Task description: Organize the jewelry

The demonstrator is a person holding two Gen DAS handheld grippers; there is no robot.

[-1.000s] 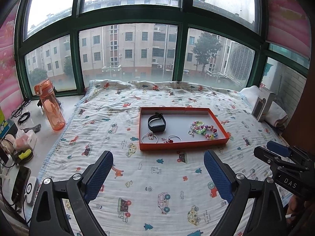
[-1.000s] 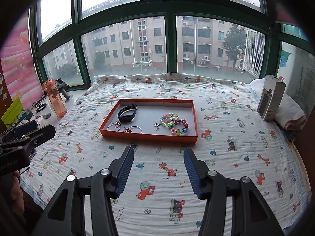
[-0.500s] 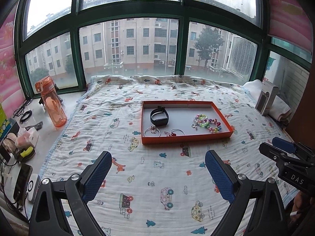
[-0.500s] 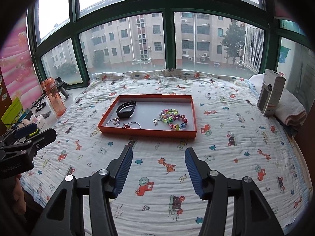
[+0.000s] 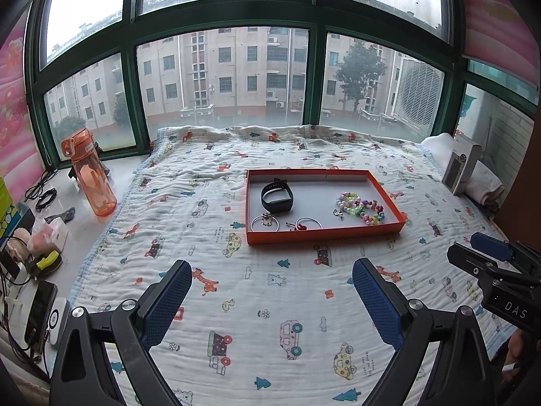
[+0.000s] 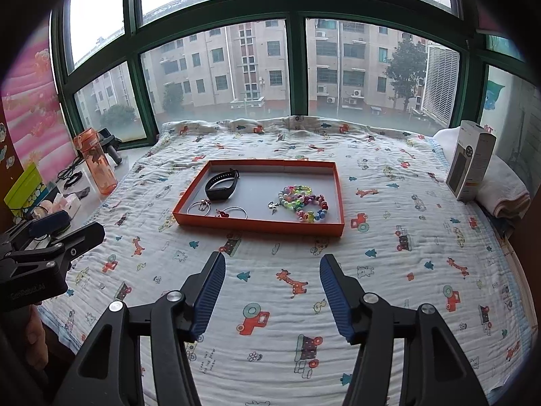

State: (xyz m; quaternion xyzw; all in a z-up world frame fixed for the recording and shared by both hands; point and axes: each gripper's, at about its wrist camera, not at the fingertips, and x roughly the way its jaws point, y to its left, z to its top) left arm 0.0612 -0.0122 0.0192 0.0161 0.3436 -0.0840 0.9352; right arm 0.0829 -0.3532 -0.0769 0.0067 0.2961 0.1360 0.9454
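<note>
Pulling back from the orange tray point(image 5: 324, 233), now smaller at centre frame, we hold both grippers point(image 5: 270, 291) point(image 6: 272, 277) wide open, empty; jewelry point(image 5: 360, 207) lies inside.

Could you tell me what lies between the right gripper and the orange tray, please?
Only bare printed bedspread. In the right wrist view the right gripper hangs open short of the orange tray, with nothing on the cloth between them.

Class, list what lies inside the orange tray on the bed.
Inside the orange tray: a black smart band, two thin silver hoops, and colourful beaded jewelry. The grey floor beneath each piece is hidden.
</note>
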